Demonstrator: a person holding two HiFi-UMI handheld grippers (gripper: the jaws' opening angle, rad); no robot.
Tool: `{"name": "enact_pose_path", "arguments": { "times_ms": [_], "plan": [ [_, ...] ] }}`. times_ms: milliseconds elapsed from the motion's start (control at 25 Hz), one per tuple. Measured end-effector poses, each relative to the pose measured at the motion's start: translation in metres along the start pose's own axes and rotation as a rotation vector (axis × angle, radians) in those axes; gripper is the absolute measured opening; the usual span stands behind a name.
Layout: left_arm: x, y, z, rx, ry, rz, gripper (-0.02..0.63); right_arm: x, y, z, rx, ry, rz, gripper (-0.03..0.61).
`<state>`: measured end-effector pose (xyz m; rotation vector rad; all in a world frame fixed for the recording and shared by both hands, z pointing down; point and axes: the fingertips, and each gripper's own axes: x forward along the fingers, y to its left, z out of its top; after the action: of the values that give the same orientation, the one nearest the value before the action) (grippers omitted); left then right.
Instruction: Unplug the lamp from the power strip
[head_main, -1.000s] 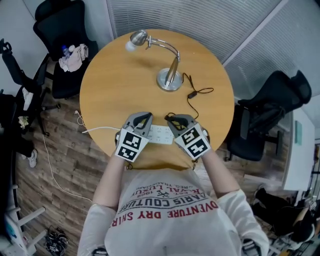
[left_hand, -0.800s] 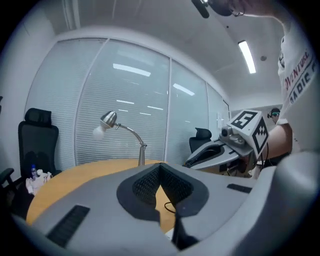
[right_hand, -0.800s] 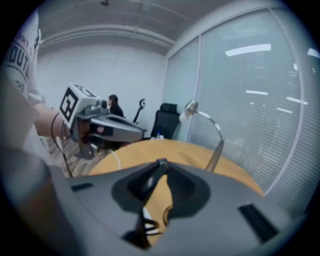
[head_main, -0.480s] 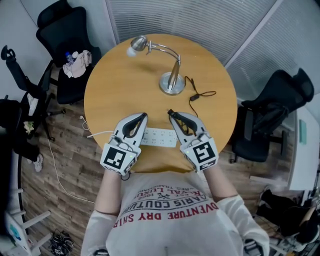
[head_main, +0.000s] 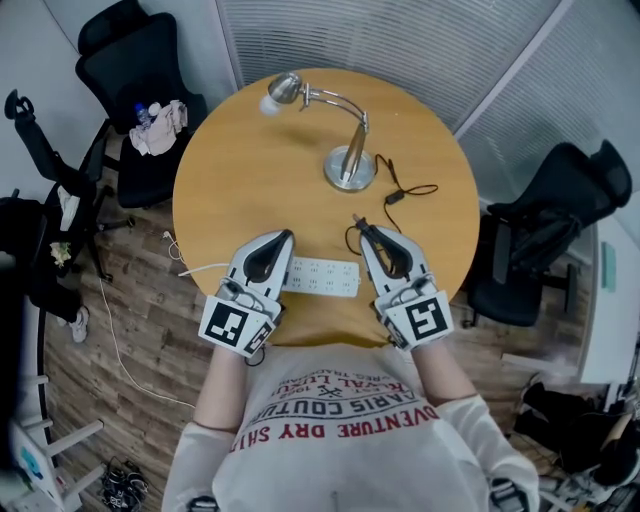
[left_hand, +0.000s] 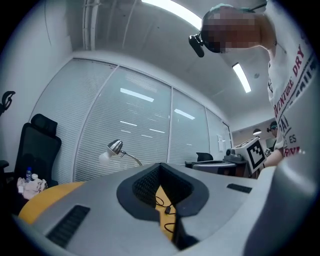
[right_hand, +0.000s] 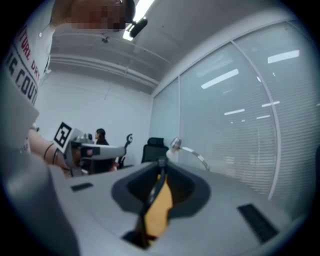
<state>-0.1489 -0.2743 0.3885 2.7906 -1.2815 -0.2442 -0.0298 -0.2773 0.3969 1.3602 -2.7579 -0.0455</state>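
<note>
Lamp (head_main: 349, 170) — one only, silver, with a bent neck — stands on its round base toward the far side of the single round wooden table (head_main: 230, 190). Its one black cord (head_main: 400, 193) runs from the base across the tabletop and curls back to the plug (head_main: 356, 221). The plug is nipped in the tips of the right gripper (head_main: 361, 228). That gripper's jaws are drawn in to a narrow gap on the dark piece, and in the right gripper view the cord hangs down between them.

The plug is held apart from the one white power strip (head_main: 320, 277). The strip lies flat near the table's near edge, between the two grippers. Its white cable (head_main: 195, 269) trails off the left edge toward the floor.

The left gripper (head_main: 286, 238) has its tips brought together on nothing — only tabletop and cord show through the bowed gap behind them.

Two black office chairs stand off the table: one chair (head_main: 135, 70) at far left and a second chair (head_main: 545, 235) at right.
</note>
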Motion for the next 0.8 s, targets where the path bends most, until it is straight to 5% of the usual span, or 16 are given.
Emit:
{"name": "enact_pose_path", "arguments": {
  "times_ms": [800],
  "plan": [
    [0.008, 0.007, -0.013, 0.034, 0.077, 0.025, 0.029, 0.006, -0.005, -0.009, 0.009, 0.056, -0.029, 0.074]
  ]
}}
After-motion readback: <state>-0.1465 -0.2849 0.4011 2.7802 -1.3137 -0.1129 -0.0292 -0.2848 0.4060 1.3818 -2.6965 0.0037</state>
